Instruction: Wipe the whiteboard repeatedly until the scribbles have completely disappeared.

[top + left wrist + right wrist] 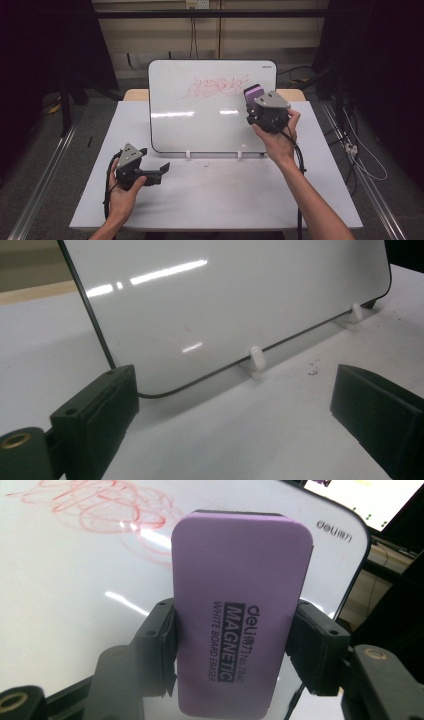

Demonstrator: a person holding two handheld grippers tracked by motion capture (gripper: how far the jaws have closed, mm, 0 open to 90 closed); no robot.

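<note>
Propped upright on the white table (pixel 210 195): a whiteboard (pixel 200 127) with red scribble (pixel 215 87) near its top. Clamped between the right gripper (pixel 256 102) jaws, a purple eraser (pixel 240 615), held up at the board's upper right, just beside the scribble. Lower left, near the board's bottom corner, the left gripper (pixel 159 170), jaws wide apart and holding nothing.

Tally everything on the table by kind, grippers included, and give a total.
Whiteboard: 1
Purple eraser: 1
White board feet: 2
Grippers, left gripper and right gripper: 2
Total: 6
</note>
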